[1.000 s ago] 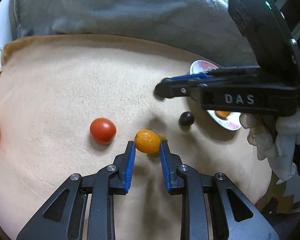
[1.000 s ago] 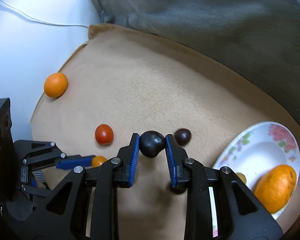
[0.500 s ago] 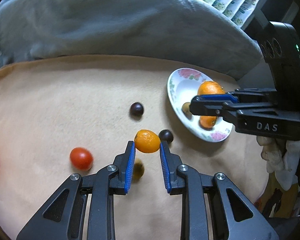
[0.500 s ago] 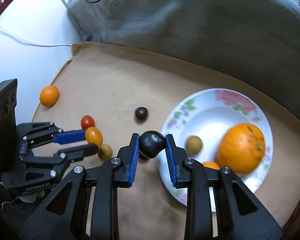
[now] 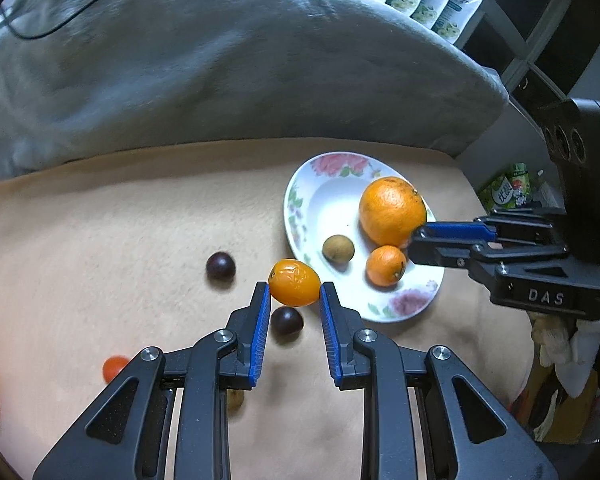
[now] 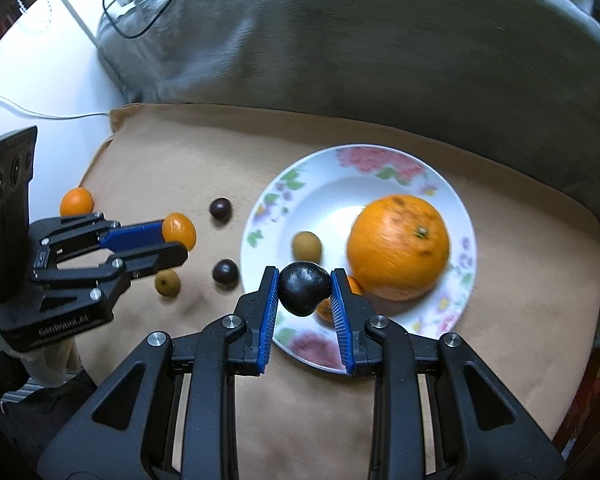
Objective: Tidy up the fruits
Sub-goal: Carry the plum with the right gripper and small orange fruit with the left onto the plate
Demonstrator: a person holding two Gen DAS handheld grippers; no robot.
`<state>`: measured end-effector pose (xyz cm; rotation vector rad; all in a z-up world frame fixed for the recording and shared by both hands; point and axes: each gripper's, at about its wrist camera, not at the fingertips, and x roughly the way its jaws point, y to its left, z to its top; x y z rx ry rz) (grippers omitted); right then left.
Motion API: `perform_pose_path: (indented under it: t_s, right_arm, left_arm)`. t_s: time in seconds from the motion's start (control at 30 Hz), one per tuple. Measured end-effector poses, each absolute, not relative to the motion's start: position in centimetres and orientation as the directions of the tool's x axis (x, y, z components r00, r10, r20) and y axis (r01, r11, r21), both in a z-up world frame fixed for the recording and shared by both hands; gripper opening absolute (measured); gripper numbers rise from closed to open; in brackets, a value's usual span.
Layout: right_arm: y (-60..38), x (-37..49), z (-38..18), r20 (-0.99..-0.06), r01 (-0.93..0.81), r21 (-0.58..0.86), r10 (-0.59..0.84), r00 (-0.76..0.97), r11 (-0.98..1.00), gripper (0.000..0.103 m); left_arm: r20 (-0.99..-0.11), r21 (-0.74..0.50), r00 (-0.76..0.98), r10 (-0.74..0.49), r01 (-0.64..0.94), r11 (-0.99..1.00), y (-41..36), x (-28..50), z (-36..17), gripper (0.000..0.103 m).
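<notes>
The left tool (image 5: 294, 294) pinches a small orange kumquat (image 5: 294, 282) between its blue pads, held above the tan blanket (image 5: 100, 240) just short of the plate's near-left rim. The right tool (image 6: 305, 286) pinches a dark plum-like fruit (image 6: 305, 288) the same way, and it hangs over the near edge of the plate (image 6: 380, 168).

The plate is white with pink flowers around its rim and lies flat on the blanket. In it are three fruits: a large orange (image 6: 398, 246) on the right side, a small yellow-brown longan (image 6: 307, 245) towards the left of the well, and a small mandarin (image 5: 385, 265) near the front, which in the right wrist view is mostly hidden behind the right tool's pad and the dark fruit.

Outside the plate, on the blanket, two dark round grapes lie apart from each other: one (image 6: 220, 210) further back, one (image 6: 225, 272) nearer, just left of the plate's rim. A second longan (image 6: 167, 283) lies left of the nearer grape, beneath the left tool. A red cherry tomato (image 5: 114, 367) sits further left, and a small orange (image 6: 76, 201) lies near the blanket's left edge.

Behind the blanket is a bunched grey cover (image 5: 220, 72) with a black cable (image 6: 148, 8) across it.
</notes>
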<state>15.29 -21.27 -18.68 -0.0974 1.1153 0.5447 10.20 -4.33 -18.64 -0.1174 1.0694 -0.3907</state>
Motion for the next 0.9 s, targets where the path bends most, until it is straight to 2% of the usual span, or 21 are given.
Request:
perform_pose_path:
  t_s: [0.9]
  right_arm:
    - [-25.9,15.7,-20.8,-0.891,-0.364,0.199,0.322,0.319,0.910,0.028]
  left_arm:
    - [-0.836,-0.257,0.396,-0.380,0.328,0.909,-8.4,14.9,-18.2,0.023]
